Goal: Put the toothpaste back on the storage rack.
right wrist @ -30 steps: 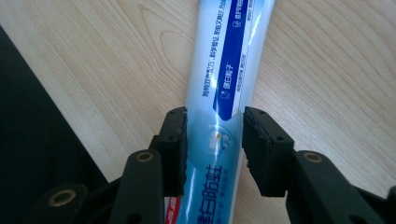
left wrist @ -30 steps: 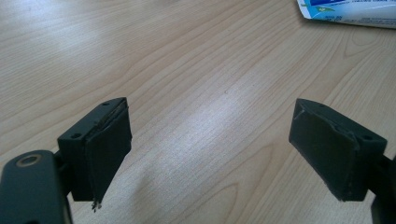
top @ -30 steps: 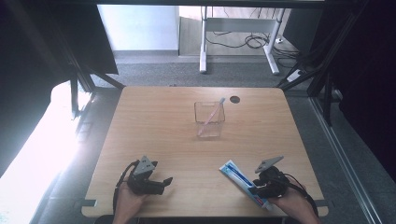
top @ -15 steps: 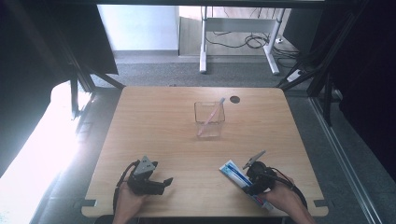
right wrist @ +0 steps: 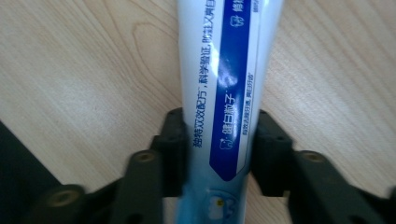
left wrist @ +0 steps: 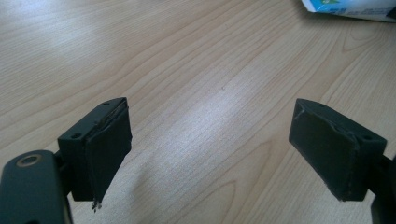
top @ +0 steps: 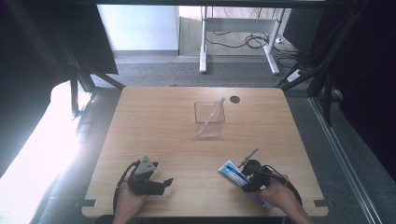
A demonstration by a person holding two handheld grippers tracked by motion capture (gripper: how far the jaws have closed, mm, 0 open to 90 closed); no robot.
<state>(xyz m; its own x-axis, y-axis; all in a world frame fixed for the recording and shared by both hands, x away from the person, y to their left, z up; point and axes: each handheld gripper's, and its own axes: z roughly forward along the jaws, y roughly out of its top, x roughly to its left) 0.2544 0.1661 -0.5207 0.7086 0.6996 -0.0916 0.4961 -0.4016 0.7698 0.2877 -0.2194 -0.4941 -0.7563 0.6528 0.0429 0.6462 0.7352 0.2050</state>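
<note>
Since a second ago the right gripper (top: 248,183) has shifted left over the toothpaste tube (top: 235,171), its jaws just closing to pinch it. The tube lies flat, long axis diagonal, near the front edge. The left gripper (top: 164,183) rests spread. On the wooden table (top: 159,126), farther back, a clear container (top: 209,120) holds a leaning toothbrush (top: 212,114); grey floor beyond.

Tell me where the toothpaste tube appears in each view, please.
High view: toothpaste tube near the front right edge, by the right hand-held gripper.
Left gripper view: its end at the top right corner.
Right gripper view: centre, between the jaws.
Shared landmark: wooden table.
</note>
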